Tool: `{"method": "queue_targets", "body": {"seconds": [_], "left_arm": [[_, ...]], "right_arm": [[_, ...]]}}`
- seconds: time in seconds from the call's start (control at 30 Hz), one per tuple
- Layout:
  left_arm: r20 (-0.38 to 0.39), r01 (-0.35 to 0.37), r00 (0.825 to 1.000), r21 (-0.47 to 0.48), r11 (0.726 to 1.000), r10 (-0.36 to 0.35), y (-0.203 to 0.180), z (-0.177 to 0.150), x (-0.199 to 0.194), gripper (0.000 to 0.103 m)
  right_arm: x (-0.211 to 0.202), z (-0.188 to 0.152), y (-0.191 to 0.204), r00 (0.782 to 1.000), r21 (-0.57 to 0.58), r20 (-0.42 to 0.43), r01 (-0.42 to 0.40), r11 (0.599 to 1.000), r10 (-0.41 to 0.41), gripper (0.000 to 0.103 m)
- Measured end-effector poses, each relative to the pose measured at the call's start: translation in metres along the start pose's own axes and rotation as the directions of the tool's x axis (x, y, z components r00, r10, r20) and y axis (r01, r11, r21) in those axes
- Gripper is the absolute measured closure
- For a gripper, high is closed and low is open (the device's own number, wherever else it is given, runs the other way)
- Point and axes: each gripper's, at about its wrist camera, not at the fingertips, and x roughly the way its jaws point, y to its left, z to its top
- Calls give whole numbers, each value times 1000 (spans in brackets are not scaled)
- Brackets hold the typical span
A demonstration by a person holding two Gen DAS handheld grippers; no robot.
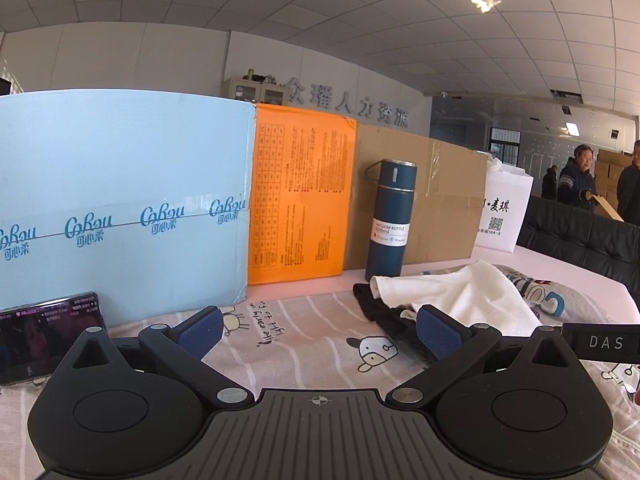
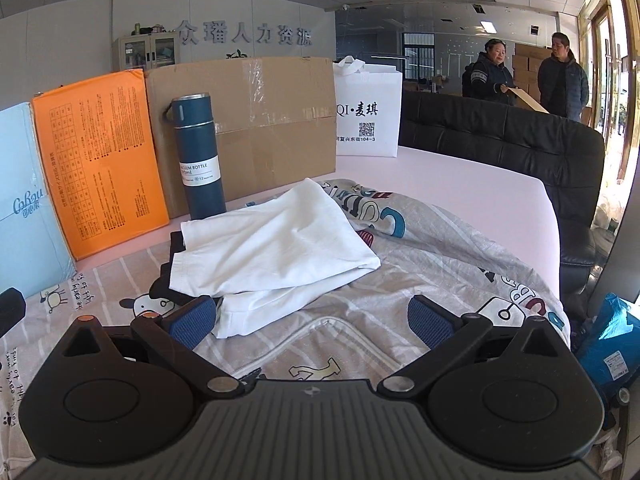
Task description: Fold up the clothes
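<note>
We hold both grippers, left [image 1: 319,330] and right [image 2: 313,322], with jaws wide and empty. Ahead of our right jaws the white garment [image 2: 276,248] lies over a black garment [image 2: 170,272]. A vacuum bottle [image 2: 197,158] stands beyond.

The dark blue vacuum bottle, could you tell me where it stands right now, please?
The vacuum bottle stands upright at the back of the table, before the cardboard box and right of the orange box, just behind the white garment.

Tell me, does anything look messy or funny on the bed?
Yes. The white garment lies crumpled and crooked, half on a black garment and half on the rumpled cartoon sheet. A tall blue vacuum bottle stands right behind the clothes, an odd spot for folding.
</note>
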Motion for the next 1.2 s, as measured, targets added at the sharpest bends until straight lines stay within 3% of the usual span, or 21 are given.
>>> {"method": "queue_targets", "body": {"seconds": [0.2, 0.67, 1.2], "left_arm": [[-10, 7, 1000, 61, 998, -6, -12, -9, 1, 0], [-27, 3, 1000, 84, 996, -1, -18, -13, 3, 0], [-20, -7, 1000, 77, 997, 8, -15, -10, 0, 0]], "right_arm": [[10, -10, -9, 996, 27, -48, 70, 997, -69, 0], [9, -15, -4, 999, -2, -51, 15, 1000, -15, 0], [10, -15, -3, 998, -7, -54, 15, 1000, -16, 0]]}}
